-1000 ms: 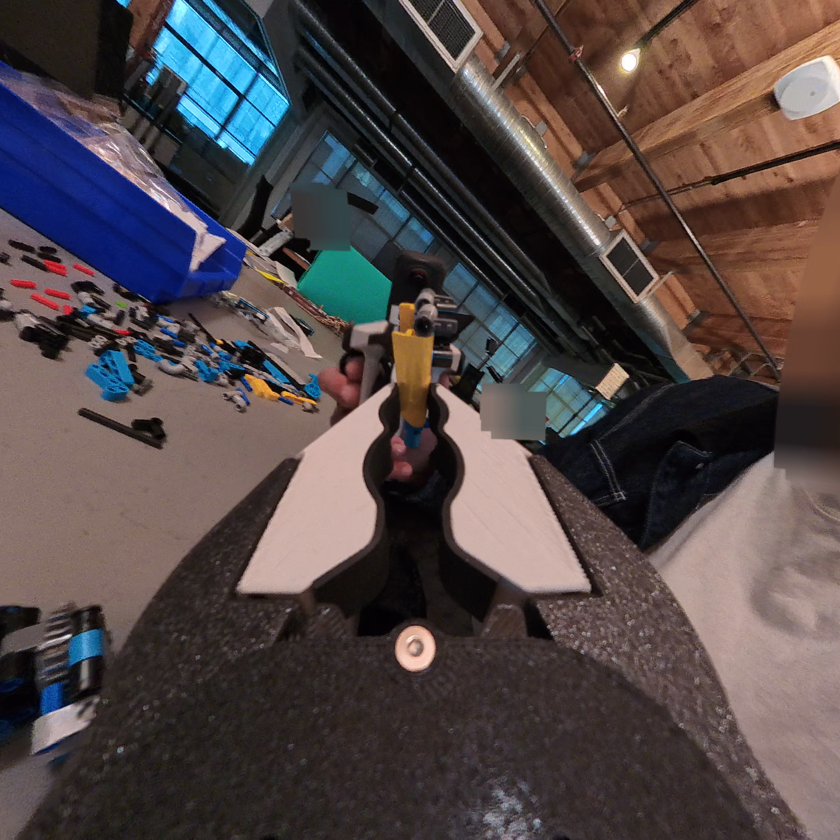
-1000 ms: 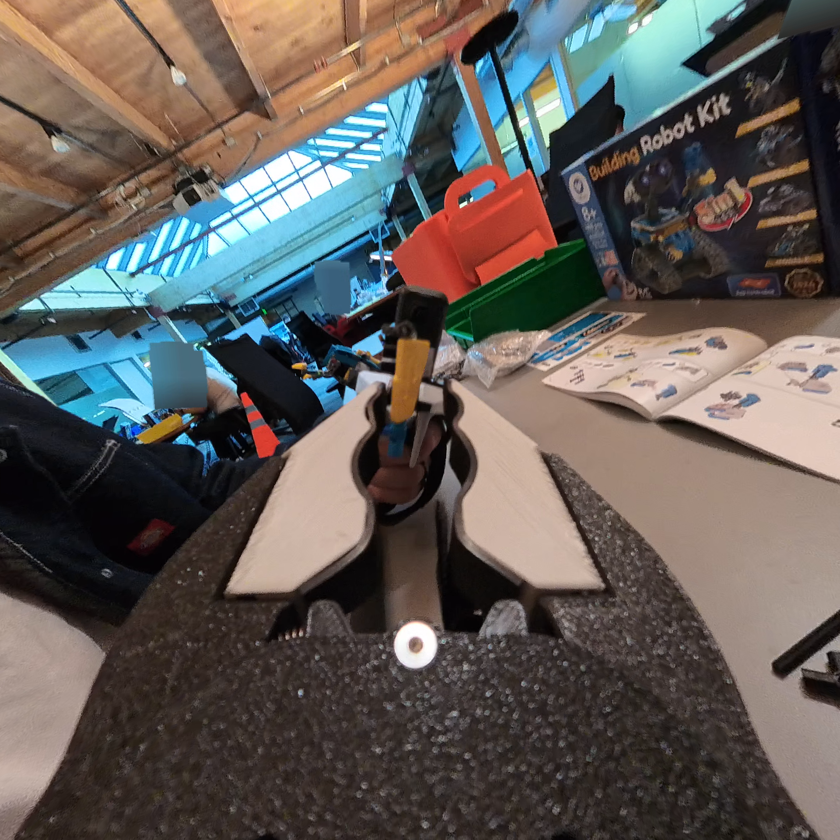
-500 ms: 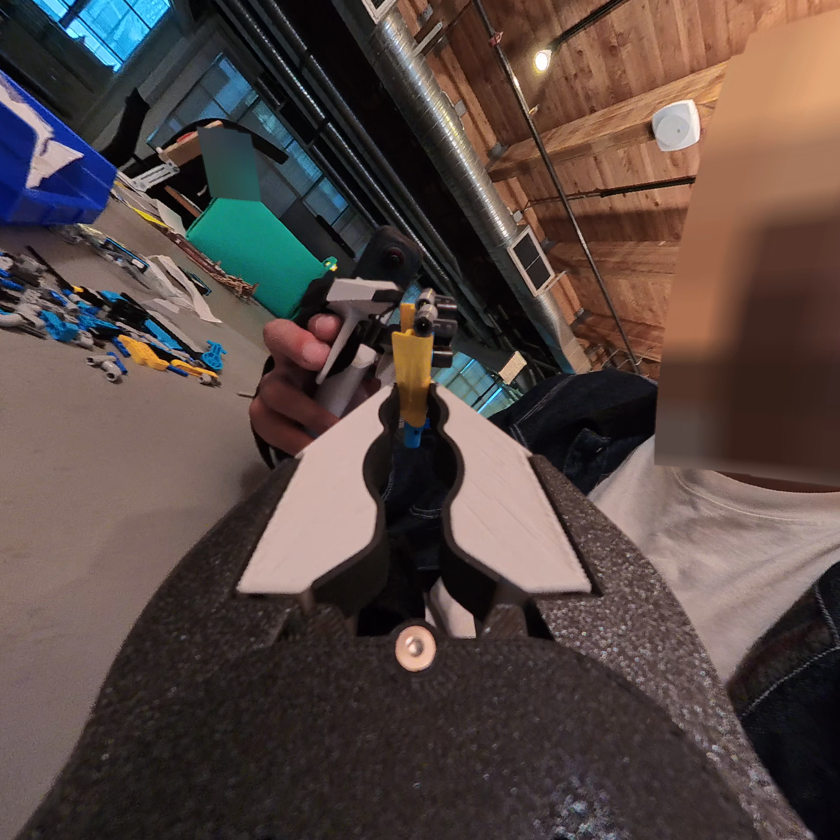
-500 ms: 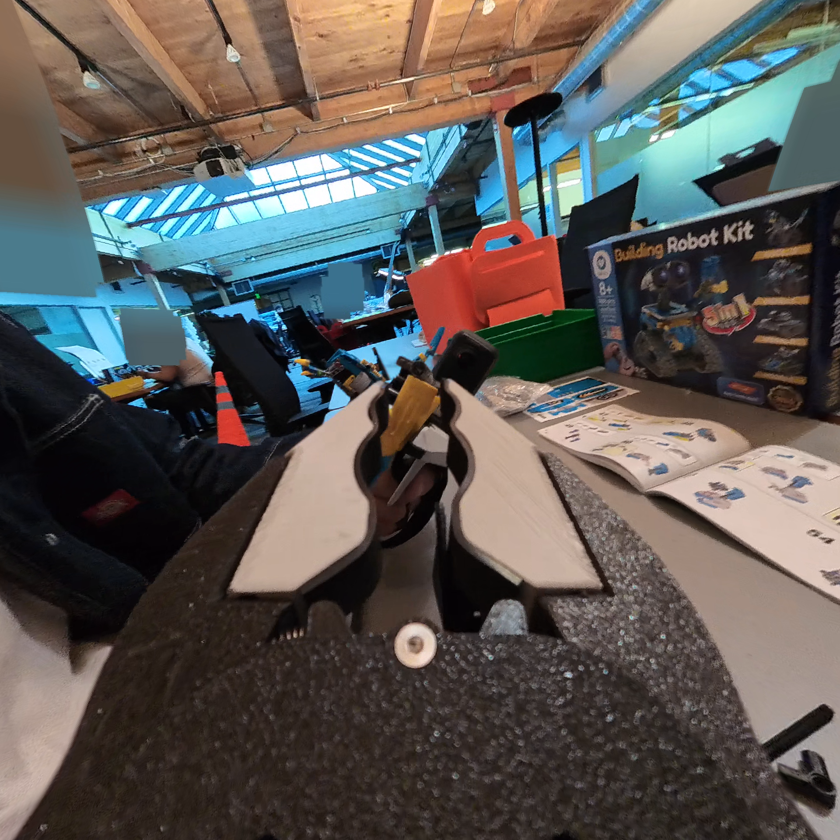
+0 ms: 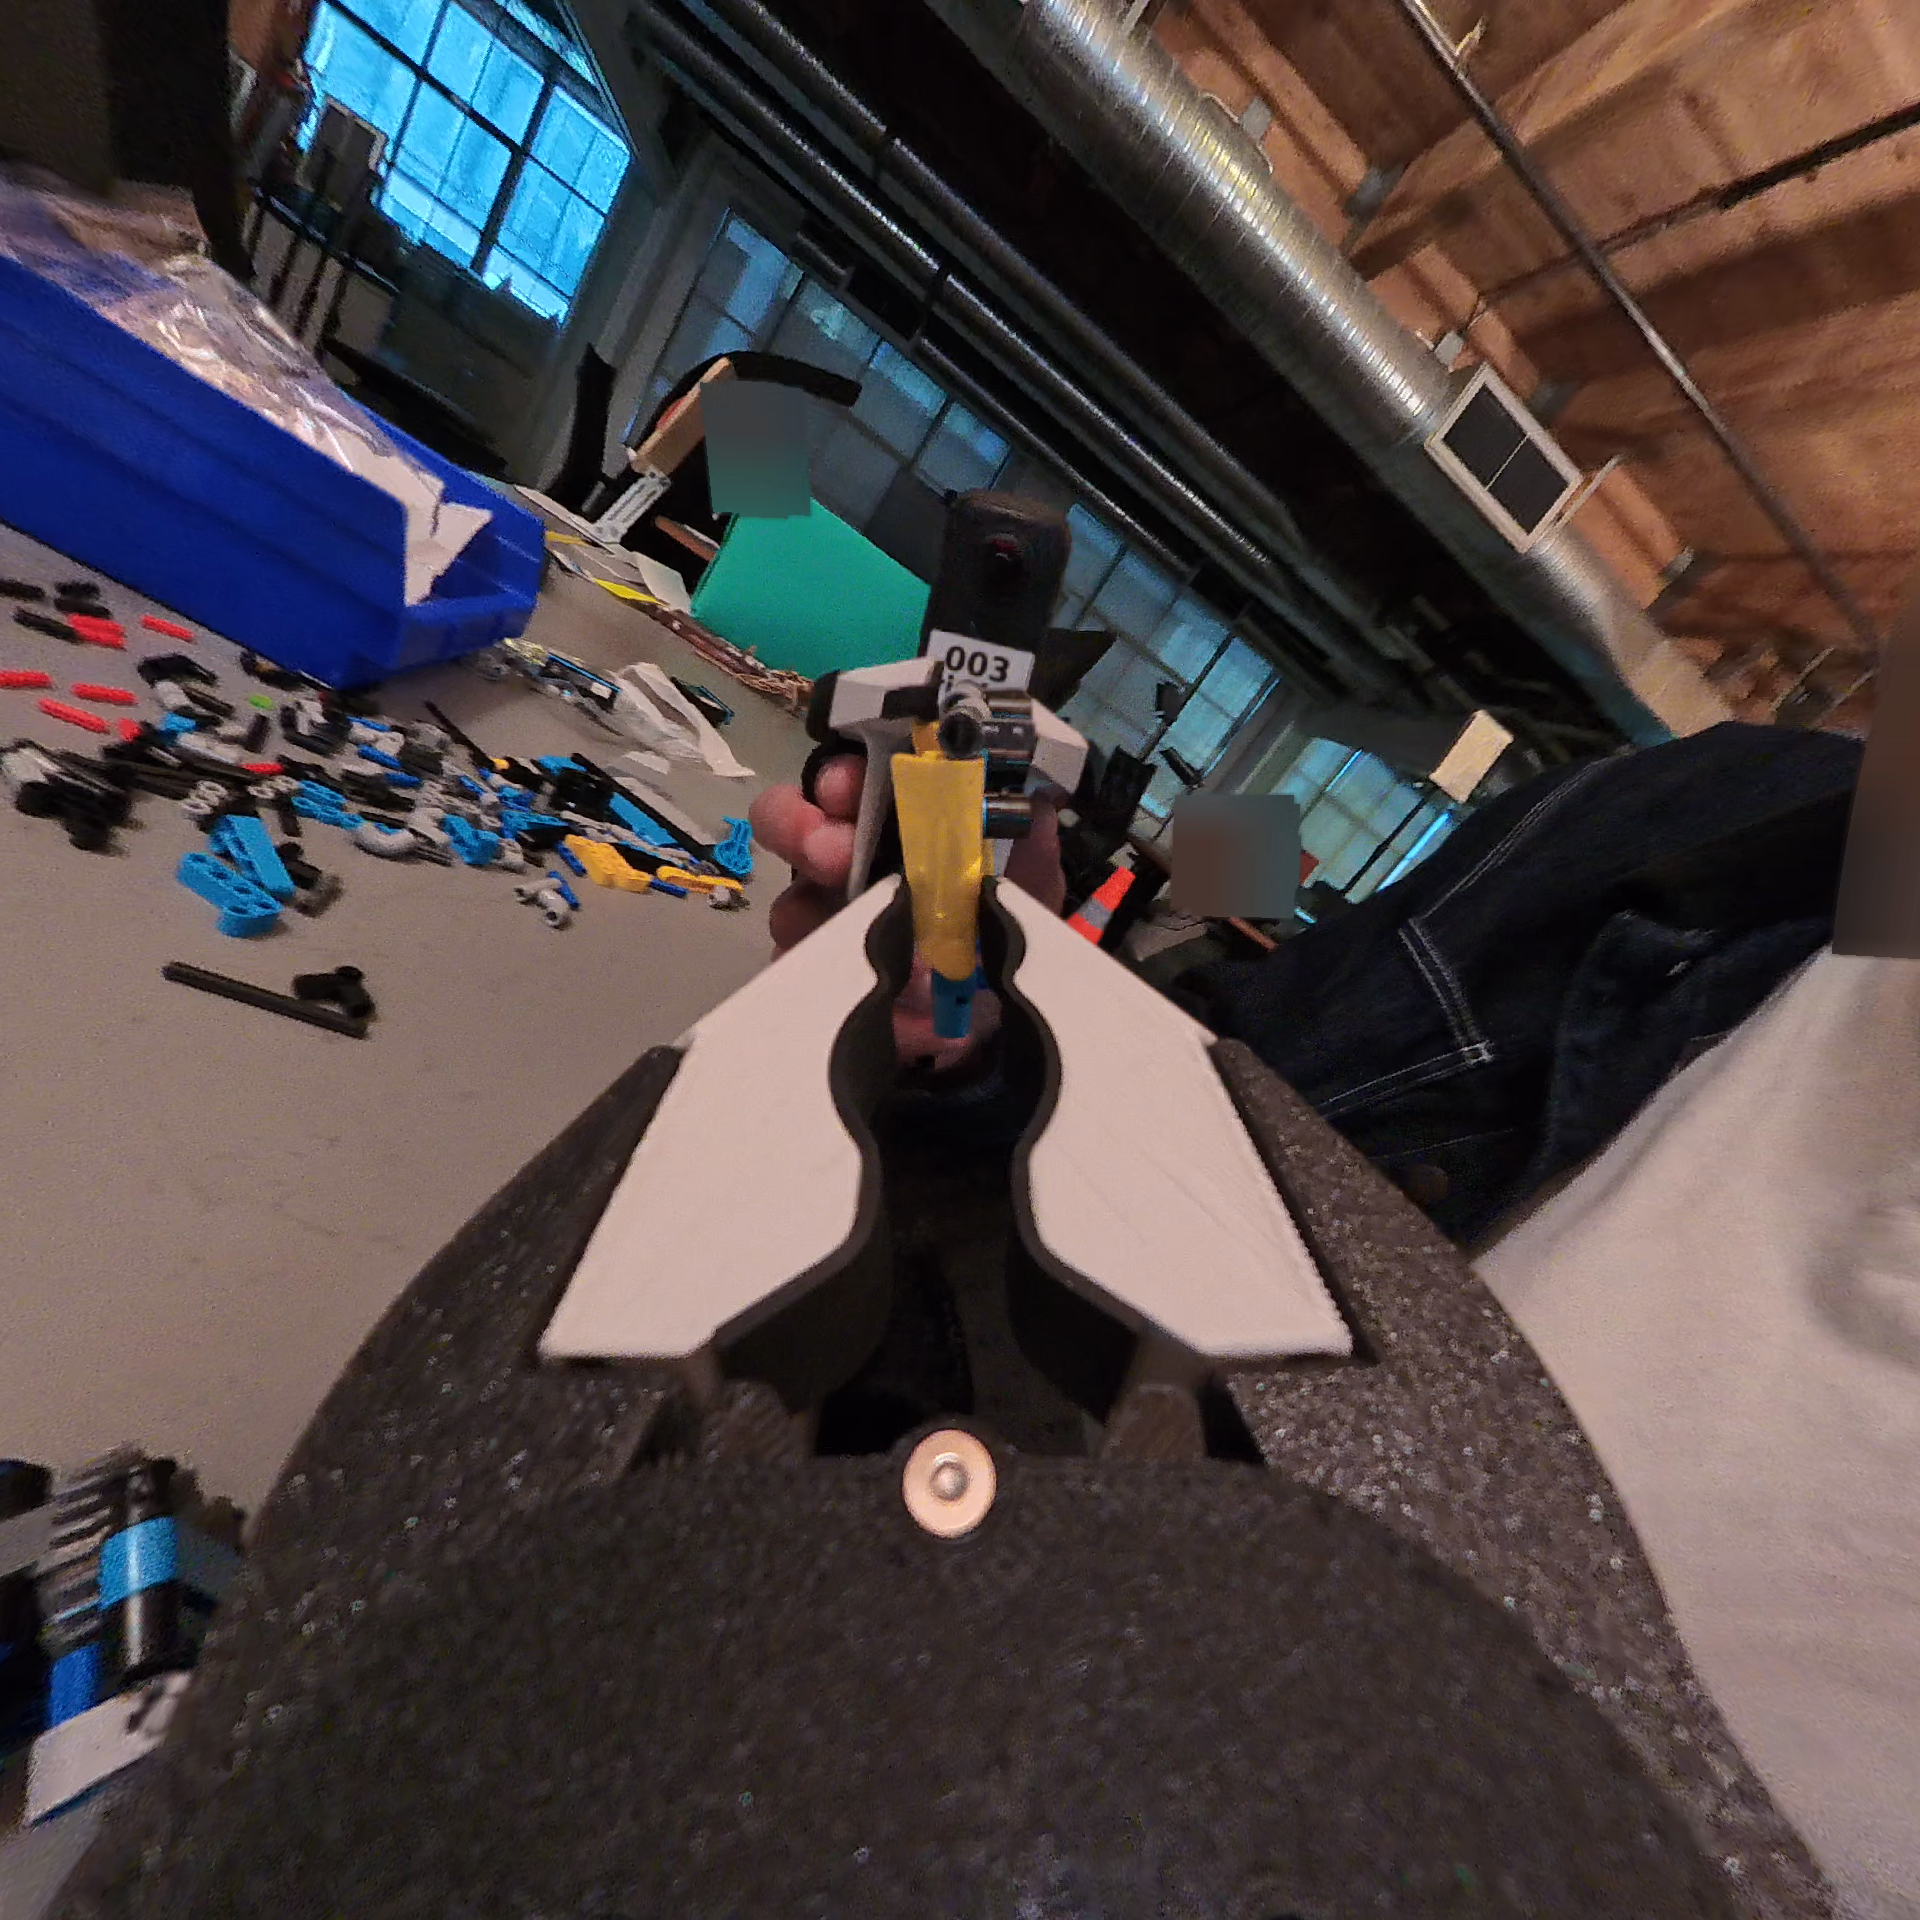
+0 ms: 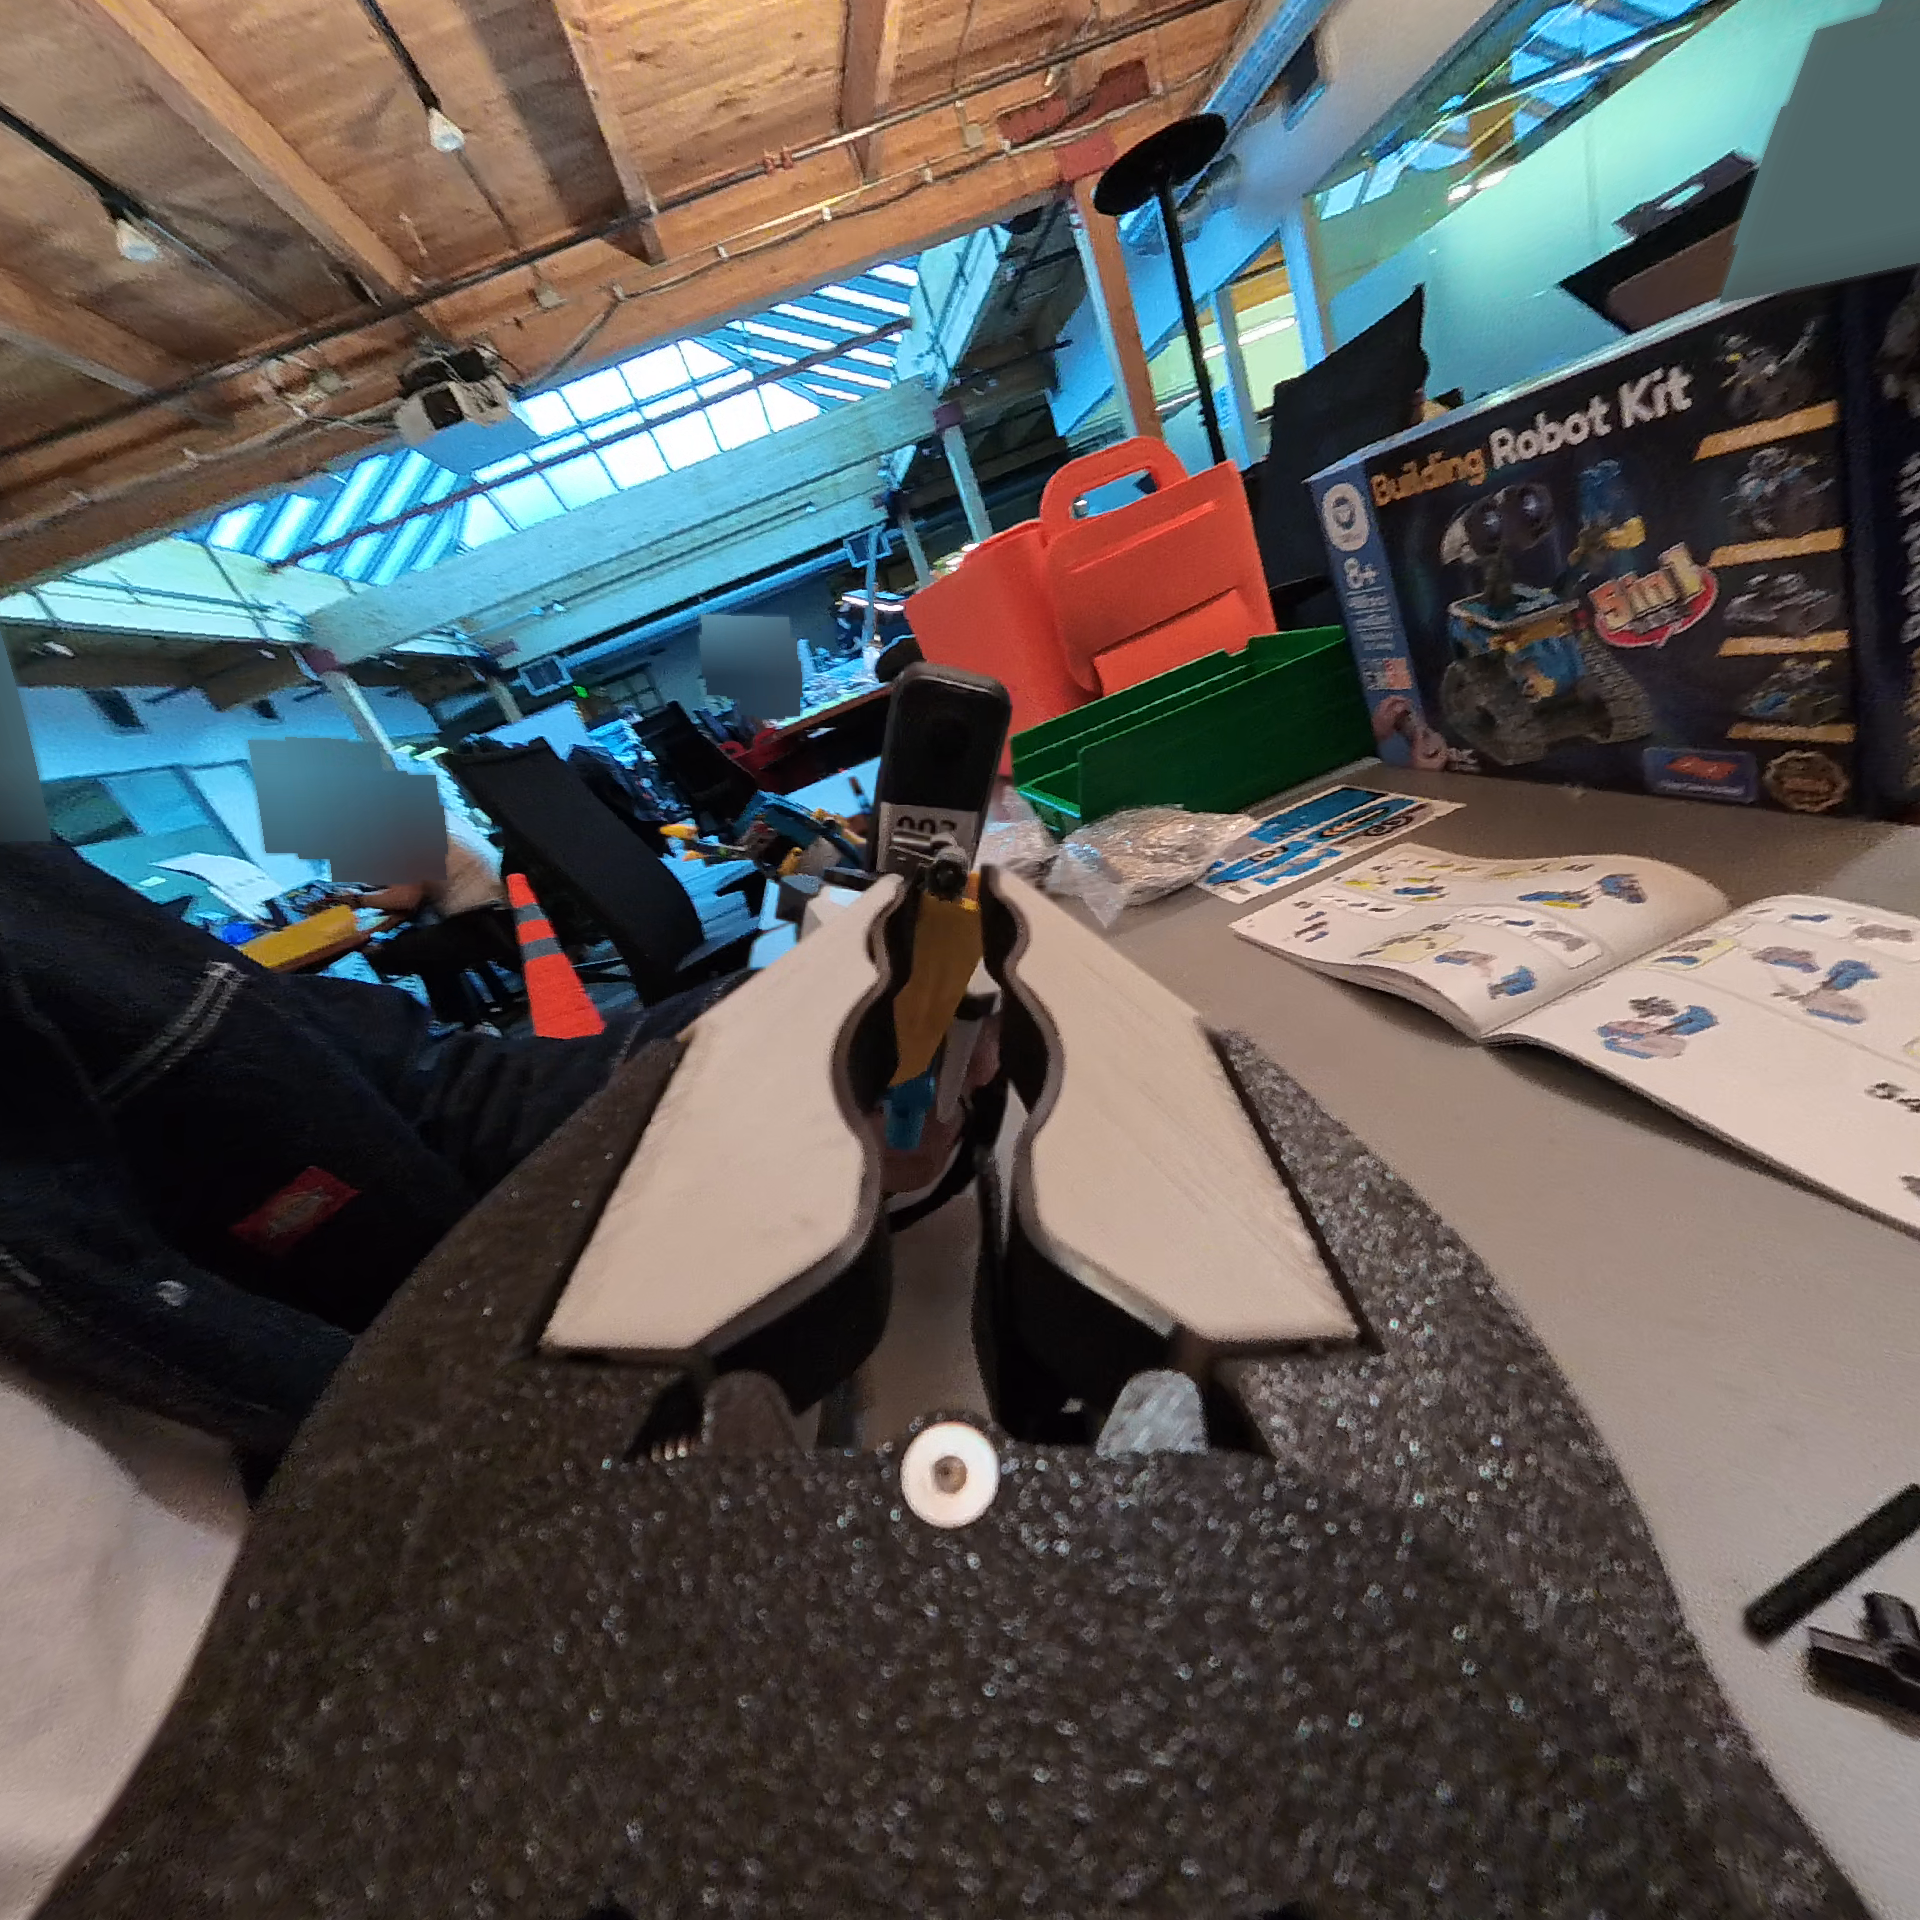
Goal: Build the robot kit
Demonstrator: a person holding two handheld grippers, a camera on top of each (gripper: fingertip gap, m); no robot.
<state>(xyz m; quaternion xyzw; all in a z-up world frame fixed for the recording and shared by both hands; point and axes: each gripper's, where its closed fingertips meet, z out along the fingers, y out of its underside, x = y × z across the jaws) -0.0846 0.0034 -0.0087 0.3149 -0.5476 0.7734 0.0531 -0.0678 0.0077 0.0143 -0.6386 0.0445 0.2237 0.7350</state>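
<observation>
Pinching one glossy yellow wedge-shaped plastic piece (image 5: 940,862), both grippers.

Timber-beamed ceiling (image 6: 727,114), silver duct (image 5: 1278,208), tall blue-lit windows (image 5: 468,177), black office chairs (image 6: 592,862), grey tabletop (image 5: 208,1143).

Daylight enters through the far windows (image 5: 488,177) and the skylights (image 6: 644,416), which glow blue-white and leave the wooden ceiling (image 6: 727,94) warm and the duct (image 5: 1278,260) dim. Both wide-angle views bend straight lines strongly toward the edges. The near foam body (image 5: 935,1714) shows grainy but sharp, while far clutter and the left edge are softly blurred.
</observation>
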